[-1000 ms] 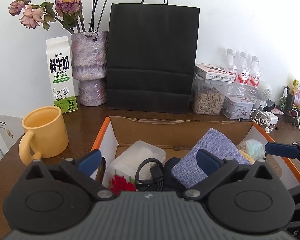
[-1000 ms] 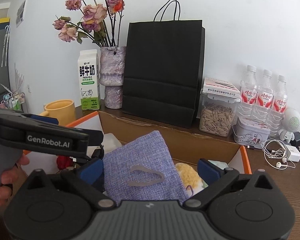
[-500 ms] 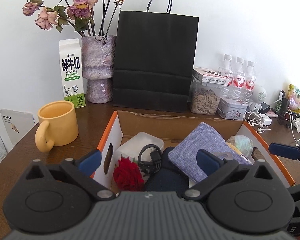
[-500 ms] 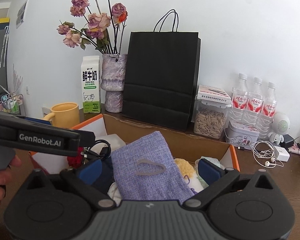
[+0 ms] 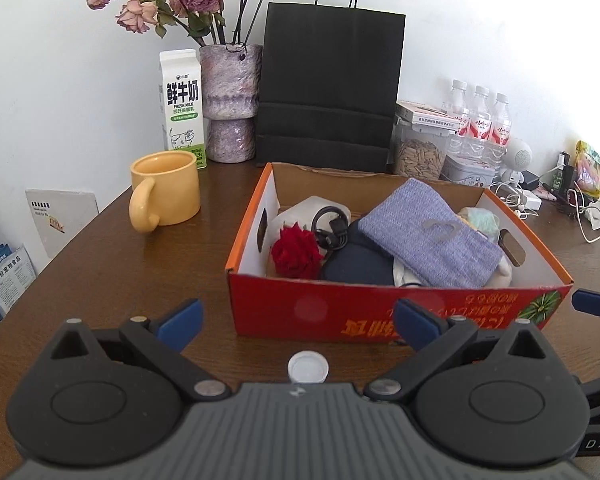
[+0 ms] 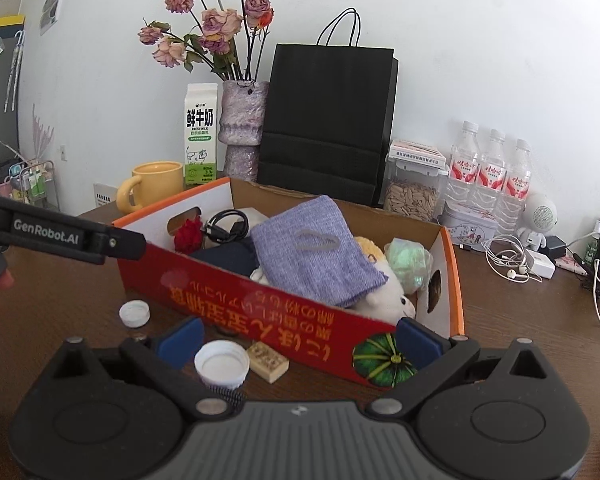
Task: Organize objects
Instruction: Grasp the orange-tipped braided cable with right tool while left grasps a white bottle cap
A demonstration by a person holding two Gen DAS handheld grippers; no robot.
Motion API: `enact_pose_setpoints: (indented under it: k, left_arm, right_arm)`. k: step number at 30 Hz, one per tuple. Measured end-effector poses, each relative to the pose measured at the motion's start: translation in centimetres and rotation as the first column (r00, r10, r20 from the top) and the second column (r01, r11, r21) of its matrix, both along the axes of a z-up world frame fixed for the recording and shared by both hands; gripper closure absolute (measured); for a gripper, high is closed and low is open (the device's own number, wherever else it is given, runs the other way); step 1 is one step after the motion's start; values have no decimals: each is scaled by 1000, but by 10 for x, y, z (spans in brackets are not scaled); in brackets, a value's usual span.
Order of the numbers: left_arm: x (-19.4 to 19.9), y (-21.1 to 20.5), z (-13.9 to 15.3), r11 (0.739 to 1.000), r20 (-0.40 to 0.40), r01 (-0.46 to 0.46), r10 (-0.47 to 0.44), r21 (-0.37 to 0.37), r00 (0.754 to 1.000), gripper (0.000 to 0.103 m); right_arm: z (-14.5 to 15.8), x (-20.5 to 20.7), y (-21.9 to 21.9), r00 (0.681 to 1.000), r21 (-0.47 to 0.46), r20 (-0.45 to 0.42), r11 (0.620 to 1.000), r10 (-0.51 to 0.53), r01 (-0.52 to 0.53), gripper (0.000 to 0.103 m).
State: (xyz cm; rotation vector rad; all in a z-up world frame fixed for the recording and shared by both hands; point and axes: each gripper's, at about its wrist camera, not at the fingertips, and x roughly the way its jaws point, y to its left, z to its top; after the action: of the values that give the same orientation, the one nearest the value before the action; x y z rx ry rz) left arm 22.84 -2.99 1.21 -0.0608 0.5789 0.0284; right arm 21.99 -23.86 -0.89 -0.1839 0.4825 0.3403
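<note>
While you held both tongs low before the red cardboard box [image 6: 260,320], the loose pieces lay on the brown table [image 5: 100,280] in front of it. Your right gripper [image 6: 296,340] gaped wide and empty; one white bottle cap [image 6: 222,366] sat just inside its left finger, touching a small tan tile [image 6: 268,361] whose long axis ran diagonally toward the box. A second white cap [image 6: 134,313] lay further left, nearer your left gripper [image 5: 296,322], also wide open and empty. Counted: two caps, one tile, one box already holding a purple pouch [image 6: 312,248], among other things
</note>
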Motion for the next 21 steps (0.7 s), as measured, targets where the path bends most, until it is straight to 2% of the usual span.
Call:
enact_pose_setpoints:
  k: [3,8,11,13,21]
  left_arm:
    - [-13,6,-6,1000,-18,-8,8,5,1000,0]
    - [-32,13,-15,1000,-43,-20,20,9,999,0]
    - [-40,19,-20,1000,-56,-29,29,3,998,0]
    - [-45,23,-21,999,-58,-38,38,4,998,0]
    - [-52,31,-21,999,-58,-39,40,4,998,0]
  right_arm:
    - [-7,-15,-3,999,-21,-17,999,33,-33,17]
    - [-19,-29,4,991,-59,-67,991,119,-123,59]
    - [-25,-32,12,984,-74,-91,984,156,-163,74]
    - [-27,-33,16,980,-84,-102,980,173,-181,80]
    - [-42,-21,19,972,-94,-153,977,176,-192,81]
